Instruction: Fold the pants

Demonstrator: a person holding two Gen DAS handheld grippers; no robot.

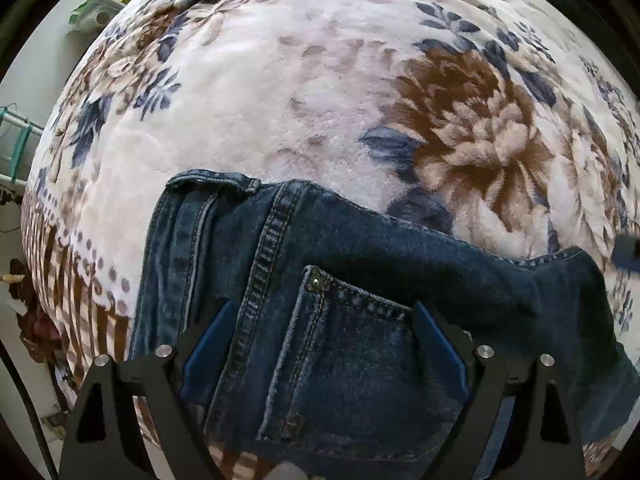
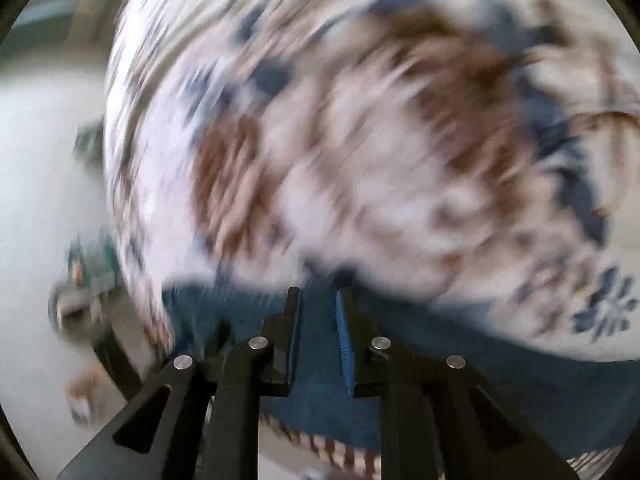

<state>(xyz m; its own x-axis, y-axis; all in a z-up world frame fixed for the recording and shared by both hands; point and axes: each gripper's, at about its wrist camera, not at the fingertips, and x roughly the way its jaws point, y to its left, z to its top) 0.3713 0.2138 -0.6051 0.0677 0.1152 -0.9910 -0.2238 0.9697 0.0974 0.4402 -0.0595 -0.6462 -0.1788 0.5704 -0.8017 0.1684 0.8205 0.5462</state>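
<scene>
Jeans (image 1: pixel 360 320) lie on the floral blanket (image 1: pixel 280 100), filling the lower half of the left wrist frame, back pocket (image 1: pixel 360 368) up and waistband toward lower centre. Left hand-held gripper (image 1: pixel 322 316) is spread wide above the pocket, pads off the cloth, holding nothing. Right hand-held gripper (image 2: pixel 318 300) is nearly closed with a narrow gap; frame blurred, denim (image 2: pixel 400 380) beneath it, can't tell if any is pinched.

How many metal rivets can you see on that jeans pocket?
2. One rivet sits at the top left corner of the back pocket on the jeans; the other rivet sits lower on its left edge. The right corners are hidden.
</scene>
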